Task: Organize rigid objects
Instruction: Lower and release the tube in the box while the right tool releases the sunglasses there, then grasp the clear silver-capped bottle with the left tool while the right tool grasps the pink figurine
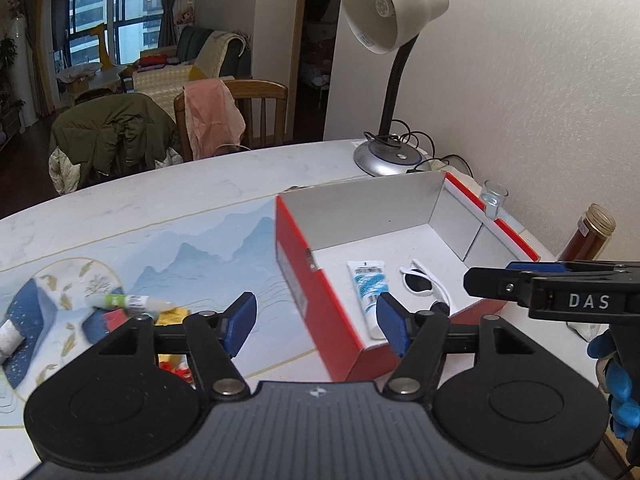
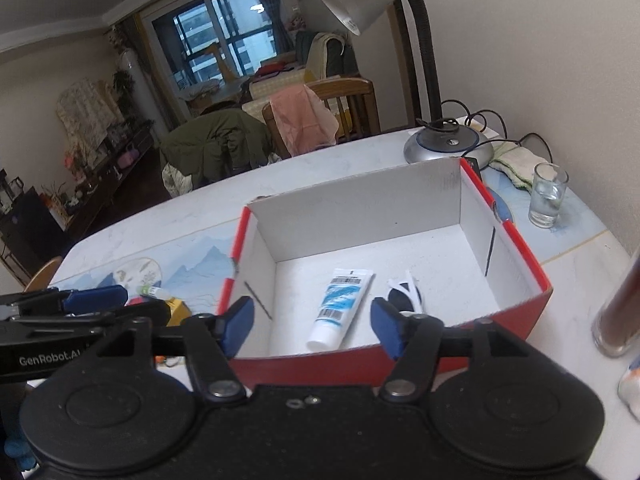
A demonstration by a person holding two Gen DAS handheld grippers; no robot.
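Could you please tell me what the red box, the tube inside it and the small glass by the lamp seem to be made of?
Box: likely cardboard, matte; thin flat walls with folded seams, red outside, white inside.
Tube: probably soft plastic, smooth; flat crimped end, printed label and barcode.
Glass: clear glass, or possibly clear plastic; see-through with bright glints.

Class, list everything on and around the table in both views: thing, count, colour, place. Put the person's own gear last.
box: one, red outside, white inside, mid-table
tube: one, white and blue, in the box
sunglasses: one, white frame, in the box beside the tube
lamp: one, silver, behind the box
glass: one, clear, right of the box
jar: one, brown, far right
small bottle: one, green and white, left of the box
left gripper: black, blue pads, open, empty
right gripper: black, blue pads, open, empty
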